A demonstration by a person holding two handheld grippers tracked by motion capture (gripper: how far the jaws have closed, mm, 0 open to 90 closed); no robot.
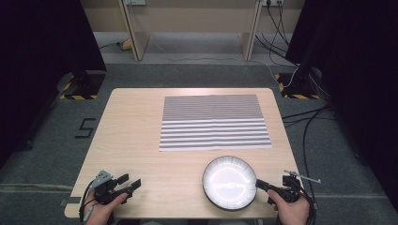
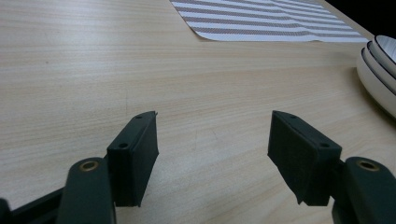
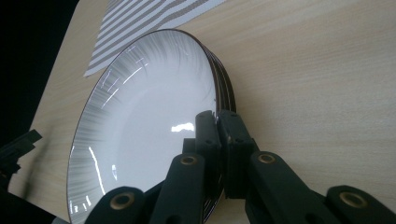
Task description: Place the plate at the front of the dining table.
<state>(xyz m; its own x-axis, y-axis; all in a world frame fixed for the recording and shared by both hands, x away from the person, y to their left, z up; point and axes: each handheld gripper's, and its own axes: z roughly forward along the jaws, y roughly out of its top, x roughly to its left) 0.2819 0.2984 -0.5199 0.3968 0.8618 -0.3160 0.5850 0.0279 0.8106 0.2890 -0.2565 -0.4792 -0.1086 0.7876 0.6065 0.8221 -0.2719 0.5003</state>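
Observation:
A stack of white plates with dark rims (image 1: 230,182) sits near the table's front edge, right of centre. My right gripper (image 1: 259,183) comes in from the right, and in the right gripper view its jaws (image 3: 217,122) are pinched on the rim of the top plate (image 3: 149,116), with the lower plates' rims showing behind it. My left gripper (image 1: 130,181) rests at the front left of the table. Its jaws (image 2: 212,154) stand wide open over bare wood with nothing between them. The plate stack (image 2: 380,65) lies off to its right.
A grey and white striped mat (image 1: 213,122) lies flat on the far half of the wooden table (image 1: 136,140). Bare wood stretches between the mat and both grippers. Dark stands and cables surround the table on the floor.

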